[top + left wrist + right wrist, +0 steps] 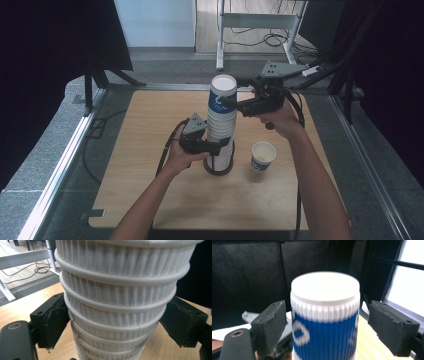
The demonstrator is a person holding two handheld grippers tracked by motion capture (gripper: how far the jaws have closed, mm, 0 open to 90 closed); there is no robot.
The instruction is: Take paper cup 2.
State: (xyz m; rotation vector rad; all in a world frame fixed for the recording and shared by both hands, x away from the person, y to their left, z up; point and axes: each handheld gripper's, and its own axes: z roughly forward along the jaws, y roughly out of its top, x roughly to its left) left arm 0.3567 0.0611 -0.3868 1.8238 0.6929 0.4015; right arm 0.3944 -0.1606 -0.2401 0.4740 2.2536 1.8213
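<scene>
A tall stack of ribbed white paper cups (220, 131) stands on a dark round base (218, 171) in the middle of the wooden table (145, 155). Its top cup (222, 94) is blue and white with a flat white end up. My left gripper (222, 146) is low on the stack (117, 302), both pads touching its sides. My right gripper (226, 103) is open around the top cup (325, 315), with a gap on each side. A single white cup (263, 156) with a blue mark stands mouth up to the right of the stack.
Black curtains hang on both sides. A white desk frame (250, 21) and floor cables lie beyond the table's far edge. A metal rail (62, 170) runs along the left. Bare table surface lies left of and in front of the stack.
</scene>
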